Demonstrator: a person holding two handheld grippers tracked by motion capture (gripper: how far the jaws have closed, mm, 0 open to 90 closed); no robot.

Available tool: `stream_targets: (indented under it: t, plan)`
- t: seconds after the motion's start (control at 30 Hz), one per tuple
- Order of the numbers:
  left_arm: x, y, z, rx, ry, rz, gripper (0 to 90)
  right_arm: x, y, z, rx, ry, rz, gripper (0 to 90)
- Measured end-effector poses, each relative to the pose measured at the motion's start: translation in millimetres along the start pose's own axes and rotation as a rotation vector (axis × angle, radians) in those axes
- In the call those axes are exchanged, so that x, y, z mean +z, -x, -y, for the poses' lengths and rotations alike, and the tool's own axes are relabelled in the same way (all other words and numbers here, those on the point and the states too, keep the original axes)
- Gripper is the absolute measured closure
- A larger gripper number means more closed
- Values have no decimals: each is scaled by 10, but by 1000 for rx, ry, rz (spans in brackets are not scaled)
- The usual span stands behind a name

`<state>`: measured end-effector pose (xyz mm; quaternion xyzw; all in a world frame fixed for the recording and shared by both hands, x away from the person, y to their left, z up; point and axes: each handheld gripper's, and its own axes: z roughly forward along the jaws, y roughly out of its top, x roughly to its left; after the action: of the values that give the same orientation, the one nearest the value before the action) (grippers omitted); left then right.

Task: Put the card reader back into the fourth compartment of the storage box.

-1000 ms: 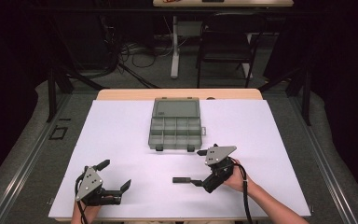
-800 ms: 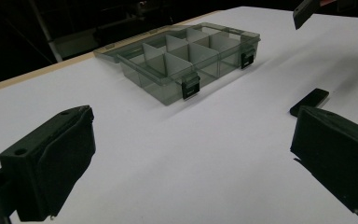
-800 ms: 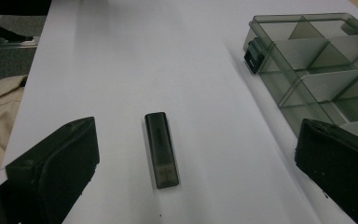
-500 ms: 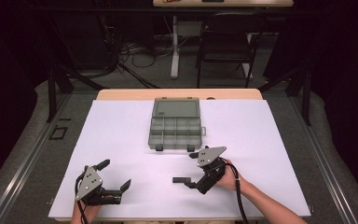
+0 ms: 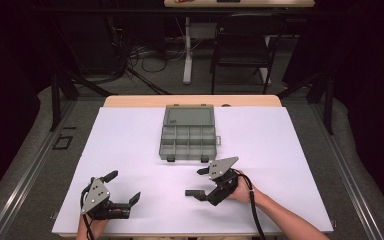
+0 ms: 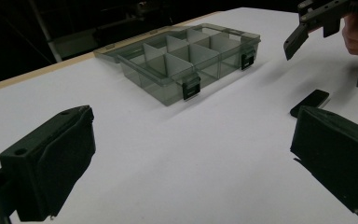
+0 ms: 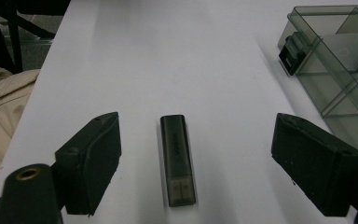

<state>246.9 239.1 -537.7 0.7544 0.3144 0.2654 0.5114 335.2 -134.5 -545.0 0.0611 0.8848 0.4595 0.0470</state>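
USB stick (image 7: pixel 178 157) flat on bare desk (image 5: pixel 290 150), untouched between spread right gripper (image 7: pixel 196 163) jaws, organizer box (image 5: pixel 188 134) well apart.

white surface (image 5: pixel 130 145) w/ open grey compartment box (image 5: pixel 187 136) at centre-back. right tool (image 5: pixel 203 181) near front, jaws apart, just below the box. left tool (image 5: pixel 123 187) at front-left corner, jaws apart, well apart from the right one.
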Motion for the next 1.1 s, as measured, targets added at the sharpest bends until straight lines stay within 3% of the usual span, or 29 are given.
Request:
stream_targets:
  t: [0.17, 0.33, 0.5, 1.1]
  plan:
    - [4, 0, 1, 0, -1, 2, 0, 31, 7, 32, 2, -8, -26, 272]
    - [5, -4, 4, -2, -5, 1, 0, 92, -32, 53, -25, -50, -49, 460]
    - [6, -3, 5, -2, -6, 1, 0, 119, -43, 73, -36, -76, -56, 577]
    - [25, 5, 9, -2, -14, 15, 0, 168, -47, 122, -60, -104, -43, 730]
